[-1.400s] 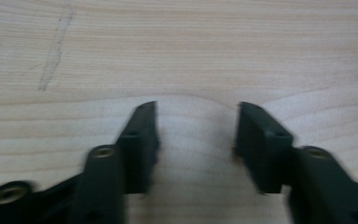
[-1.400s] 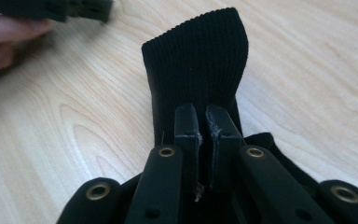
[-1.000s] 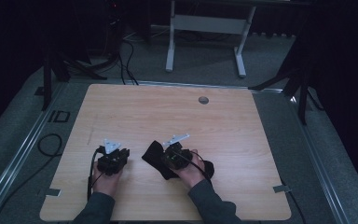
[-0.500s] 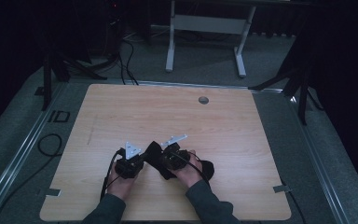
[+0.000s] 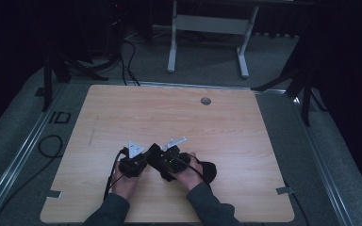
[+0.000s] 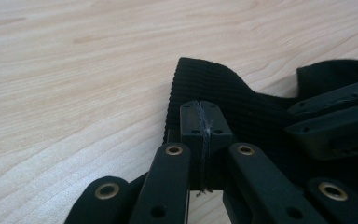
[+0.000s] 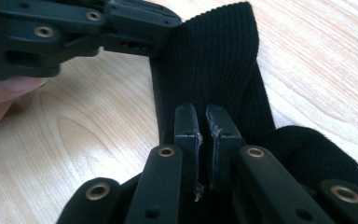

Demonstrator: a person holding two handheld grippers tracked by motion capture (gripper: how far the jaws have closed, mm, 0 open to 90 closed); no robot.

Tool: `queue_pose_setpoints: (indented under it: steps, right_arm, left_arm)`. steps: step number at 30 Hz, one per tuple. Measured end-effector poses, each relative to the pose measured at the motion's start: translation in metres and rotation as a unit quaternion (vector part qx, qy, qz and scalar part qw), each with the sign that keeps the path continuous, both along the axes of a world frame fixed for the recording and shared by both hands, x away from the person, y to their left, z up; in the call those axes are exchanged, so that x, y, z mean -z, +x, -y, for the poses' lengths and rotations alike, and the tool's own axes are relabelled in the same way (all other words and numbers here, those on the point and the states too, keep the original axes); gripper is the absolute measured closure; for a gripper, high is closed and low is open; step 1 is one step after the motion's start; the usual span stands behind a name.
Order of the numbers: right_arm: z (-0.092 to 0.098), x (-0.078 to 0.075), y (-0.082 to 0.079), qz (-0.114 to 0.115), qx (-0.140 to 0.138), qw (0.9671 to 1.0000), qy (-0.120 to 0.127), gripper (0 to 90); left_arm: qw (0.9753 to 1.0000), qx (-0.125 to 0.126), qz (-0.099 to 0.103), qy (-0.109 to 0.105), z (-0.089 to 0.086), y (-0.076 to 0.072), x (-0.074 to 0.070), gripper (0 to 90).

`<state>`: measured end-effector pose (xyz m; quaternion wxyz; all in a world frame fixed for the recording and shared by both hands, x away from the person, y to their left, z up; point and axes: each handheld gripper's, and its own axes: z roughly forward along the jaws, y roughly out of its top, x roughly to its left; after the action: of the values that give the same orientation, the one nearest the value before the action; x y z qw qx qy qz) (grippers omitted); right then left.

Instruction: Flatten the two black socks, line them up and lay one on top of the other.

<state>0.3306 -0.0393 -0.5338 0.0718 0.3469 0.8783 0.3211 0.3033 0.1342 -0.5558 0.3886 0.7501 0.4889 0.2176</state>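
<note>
Two hand-held grippers work a black sock [image 5: 206,170] at the near edge of a wooden table [image 5: 226,117], in front of the person's forearms. Nearest, the sock's foot end trails out to the right of the right hand [image 5: 188,172], lying flat on the wood. The right gripper [image 7: 204,122] has its jaws drawn close together over the ribbed cuff [image 7: 214,65], a thin slit between them; fabric appears pinched there, though the pictures do not settle how much. Just left of the sock, the left gripper [image 6: 200,122] has its jaws pressed together at the cuff's edge [image 6: 200,79] (a frayed thread runs down the seam between them), apparently nipping the cloth. In the high view the left gripper [image 5: 133,162] and right gripper [image 5: 169,157] sit side by side, nearly touching. By the look of it, both holds on the cuff are in place and the sock still lies flat and unfolded, so the spreading, folding or lifting remains to be done. Beyond the sock, the table stretches bare to a small round grommet [image 5: 205,100] near the far edge.
</note>
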Motion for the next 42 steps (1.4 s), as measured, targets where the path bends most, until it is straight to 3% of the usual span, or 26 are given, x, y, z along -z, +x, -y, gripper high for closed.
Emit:
queue_pose_setpoints:
  steps: [2, 4, 5, 7, 13, 22, 30, 42]
  right_arm:
    - [-0.001, 0.001, 0.000, -0.002, -0.004, 1.0000, -0.003, 84.1]
    - [-0.002, 0.002, 0.001, -0.005, -0.006, 1.0000, -0.004, 83.0]
    - [-0.001, 0.002, 0.002, -0.006, -0.009, 0.9999, -0.003, 81.8]
    - [0.002, -0.002, 0.001, -0.006, -0.012, 0.9999, 0.005, 78.3]
    - [0.022, -0.025, 0.001, 0.010, -0.018, 0.9996, 0.020, 72.3]
    - [0.060, -0.044, 0.005, 0.023, 0.013, 0.9993, 0.027, 72.1]
    - [0.086, -0.041, 0.006, 0.022, 0.037, 0.9990, 0.011, 72.1]
    - [0.105, -0.014, 0.009, -0.006, 0.072, 0.9970, -0.030, 67.9]
  left_arm:
    - [0.9995, 0.012, -0.016, 0.023, 0.004, 0.004, 0.006, 90.0]
    - [0.9995, 0.015, -0.017, 0.024, 0.006, 0.004, 0.007, 90.0]
    - [0.9990, 0.016, -0.016, 0.039, 0.010, 0.004, 0.007, 90.0]
    - [0.9987, 0.019, -0.015, 0.044, 0.011, 0.003, 0.008, 90.0]
    - [0.9990, 0.018, -0.020, 0.036, 0.010, 0.003, 0.008, 90.0]
    - [0.9990, 0.017, -0.026, 0.032, 0.009, 0.003, 0.007, 90.0]
    - [0.9990, 0.015, -0.029, 0.030, 0.010, 0.003, 0.007, 90.0]
    - [0.9988, 0.011, -0.030, 0.037, 0.011, 0.002, 0.006, 90.0]
